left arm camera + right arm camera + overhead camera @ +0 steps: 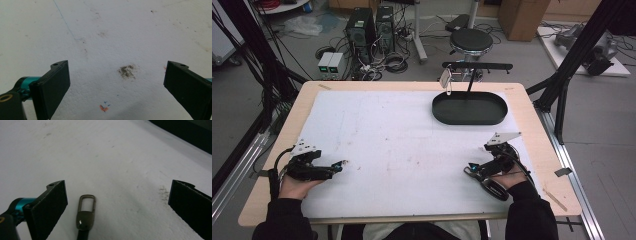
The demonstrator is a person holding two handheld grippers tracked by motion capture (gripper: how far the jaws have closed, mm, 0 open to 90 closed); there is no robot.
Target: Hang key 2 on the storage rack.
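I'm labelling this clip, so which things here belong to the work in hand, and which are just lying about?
In the job:
- small dark metal clip with a snap hook, between the open right tool
- black oval tray with its hanger stand
- open left tool

Lying about:
- round black stool
- black computer towers

Illumination is even and diffuse from overhead, rendering the white mat bright without glare, with soft shadows at the bottom of both gripper views; the high view is low in resolution and slightly soft, and near black jaws appear mildly blurred.
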